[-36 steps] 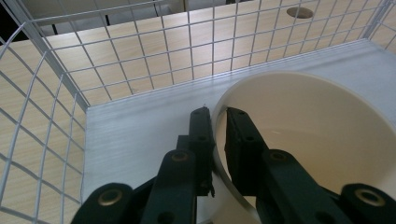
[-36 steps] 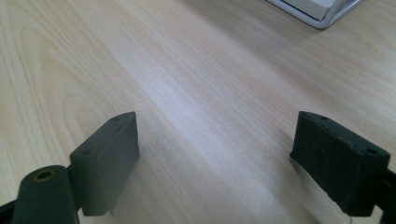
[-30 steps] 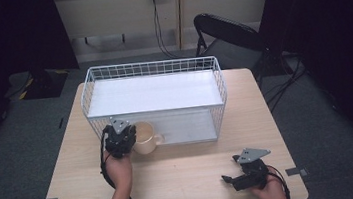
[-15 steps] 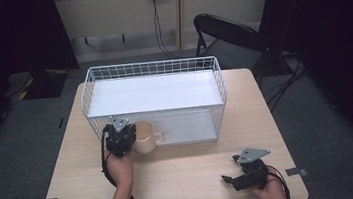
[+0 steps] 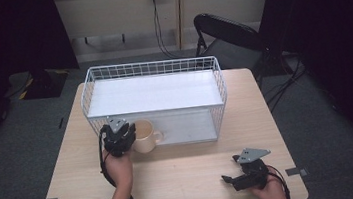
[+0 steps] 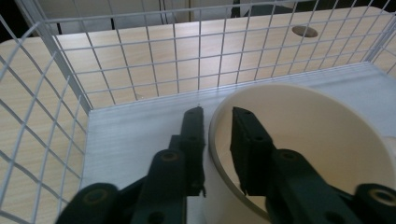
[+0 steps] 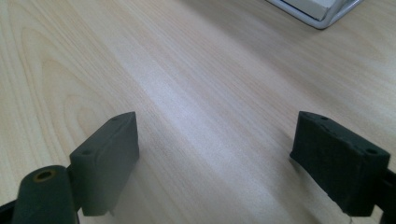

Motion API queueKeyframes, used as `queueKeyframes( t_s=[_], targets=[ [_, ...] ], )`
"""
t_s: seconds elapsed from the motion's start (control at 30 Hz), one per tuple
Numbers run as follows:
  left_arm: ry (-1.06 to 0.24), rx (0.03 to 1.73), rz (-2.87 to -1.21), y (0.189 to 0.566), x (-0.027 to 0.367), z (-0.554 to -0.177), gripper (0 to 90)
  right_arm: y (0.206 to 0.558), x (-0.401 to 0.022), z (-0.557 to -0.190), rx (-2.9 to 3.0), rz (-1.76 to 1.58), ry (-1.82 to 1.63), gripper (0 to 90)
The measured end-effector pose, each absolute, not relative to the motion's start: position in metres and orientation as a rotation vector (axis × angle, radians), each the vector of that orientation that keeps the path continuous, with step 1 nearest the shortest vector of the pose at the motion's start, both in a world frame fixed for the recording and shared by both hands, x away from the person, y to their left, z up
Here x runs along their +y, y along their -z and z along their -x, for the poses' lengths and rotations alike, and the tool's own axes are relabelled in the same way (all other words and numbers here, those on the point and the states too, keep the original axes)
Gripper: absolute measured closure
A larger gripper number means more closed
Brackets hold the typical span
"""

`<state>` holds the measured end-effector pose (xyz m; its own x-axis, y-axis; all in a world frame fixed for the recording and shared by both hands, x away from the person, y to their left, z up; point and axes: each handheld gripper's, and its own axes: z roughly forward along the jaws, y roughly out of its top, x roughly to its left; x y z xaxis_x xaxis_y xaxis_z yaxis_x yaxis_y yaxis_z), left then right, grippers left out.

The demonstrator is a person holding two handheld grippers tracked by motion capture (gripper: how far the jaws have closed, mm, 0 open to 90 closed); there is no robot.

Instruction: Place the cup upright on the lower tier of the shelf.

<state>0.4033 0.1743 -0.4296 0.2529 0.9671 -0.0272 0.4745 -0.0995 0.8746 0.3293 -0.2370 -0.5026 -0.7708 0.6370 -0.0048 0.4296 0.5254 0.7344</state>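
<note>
A cream mug (image 5: 144, 135) (image 6: 322, 140) stands upright on the white floor of a white wire basket (image 5: 150, 65) (image 6: 140, 60), near its front left corner, handle to the right. My left gripper (image 5: 124, 131) (image 6: 217, 123) straddles the mug's left rim, one jaw inside and one outside. Its jaws have just been opening and now stand slightly off the rim. My right gripper (image 5: 230, 179) (image 7: 217, 158) rests open near the table's front right, nothing between its fingers.
The basket takes up the far half of the wooden table (image 5: 183, 174), and a corner of its base (image 7: 322, 11) lies ahead of the right gripper. A black chair (image 5: 227, 33) stands behind the table. Dark floor surrounds it.
</note>
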Motion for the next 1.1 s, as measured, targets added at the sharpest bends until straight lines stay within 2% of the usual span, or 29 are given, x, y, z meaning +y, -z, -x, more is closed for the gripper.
queueKeyframes(
  t_s=[0.37,0.53,0.67,1.1],
  targets=[
    [-0.720,1.308,-1.709,0.423,0.173,-0.396,42.0,0.503,-0.237,-0.329,2.495,-0.895,-1.089,14.1],
    [-0.698,1.287,-1.722,0.421,0.173,-0.391,32.0,0.503,-0.237,-0.329,2.495,-0.895,-1.089,14.1],
    [-0.678,1.261,-1.734,0.419,0.174,-0.386,28.3,0.503,-0.237,-0.329,2.495,-0.895,-1.089,14.1],
    [-0.622,1.198,-1.748,0.416,0.178,-0.367,25.6,0.503,-0.237,-0.329,2.495,-0.895,-1.089,14.1]
  ],
)
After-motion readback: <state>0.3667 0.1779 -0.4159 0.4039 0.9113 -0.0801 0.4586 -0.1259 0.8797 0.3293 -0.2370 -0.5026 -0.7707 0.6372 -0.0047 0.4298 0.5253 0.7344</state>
